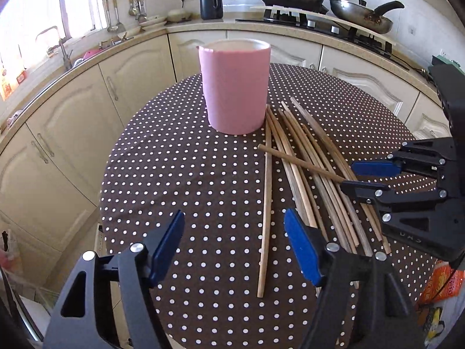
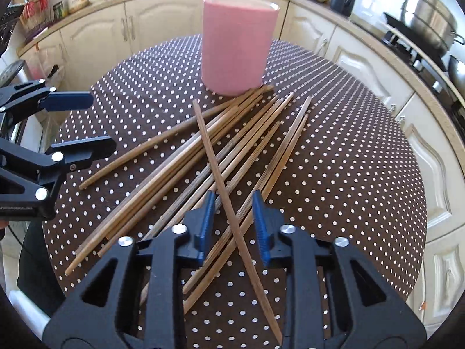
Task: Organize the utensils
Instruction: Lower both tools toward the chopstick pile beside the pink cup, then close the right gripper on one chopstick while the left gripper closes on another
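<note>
Chopsticks (image 2: 186, 168) lie loose in a fanned heap on my dotted table (image 2: 348, 180), their far tips touching or just beside the foot of the upright pink cup (image 2: 237, 49). One chopstick (image 2: 229, 203) lies across the top of the heap. My right gripper (image 2: 234, 226) has its jaws narrowed around that stick and a few under it, but I see gaps at both pads, so nothing is clamped. My left gripper (image 1: 234, 247) stands open over bare cloth, with a lone stick (image 1: 266, 218) running between its fingers, untouched.
</note>
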A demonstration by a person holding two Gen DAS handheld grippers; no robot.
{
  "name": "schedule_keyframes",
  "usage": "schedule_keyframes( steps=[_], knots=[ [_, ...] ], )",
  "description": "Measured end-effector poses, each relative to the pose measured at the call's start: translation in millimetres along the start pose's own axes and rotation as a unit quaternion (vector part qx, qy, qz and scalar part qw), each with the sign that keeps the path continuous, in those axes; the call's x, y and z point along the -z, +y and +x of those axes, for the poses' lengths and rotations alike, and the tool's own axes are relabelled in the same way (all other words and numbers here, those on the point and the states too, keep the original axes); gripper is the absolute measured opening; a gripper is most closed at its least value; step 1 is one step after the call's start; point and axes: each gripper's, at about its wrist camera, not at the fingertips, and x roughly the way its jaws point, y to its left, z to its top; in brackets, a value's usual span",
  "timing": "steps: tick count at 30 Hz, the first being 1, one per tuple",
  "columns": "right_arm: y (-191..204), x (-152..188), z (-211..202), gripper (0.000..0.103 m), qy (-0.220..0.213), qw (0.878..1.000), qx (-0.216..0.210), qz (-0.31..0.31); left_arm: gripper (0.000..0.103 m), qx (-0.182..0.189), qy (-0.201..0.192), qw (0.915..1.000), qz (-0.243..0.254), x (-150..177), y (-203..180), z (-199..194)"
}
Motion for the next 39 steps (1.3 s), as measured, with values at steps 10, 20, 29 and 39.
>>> schedule_keyframes(
  steps=[10,20,29,39],
  knots=[
    [-12,-19,11,0.006,0.021,1.000,-0.012,-0.019,0.069,0.016,0.037,0.9991,0.013,-21,-4,33],
    [-52,-19,6,0.006,-0.004,0.999,-0.009,0.049,0.052,0.025,0.071,0.9968,0.026,-47,-15,65],
    [-69,-19,19,0.006,0.030,0.997,-0.007,0.070,0.046,0.032,0.099,0.9939,0.037,-77,-25,79],
    [-77,-24,30,0.006,0.056,0.995,-0.023,0.084,0.007,0.028,0.107,0.9931,0.040,-92,-26,79]
  ],
)
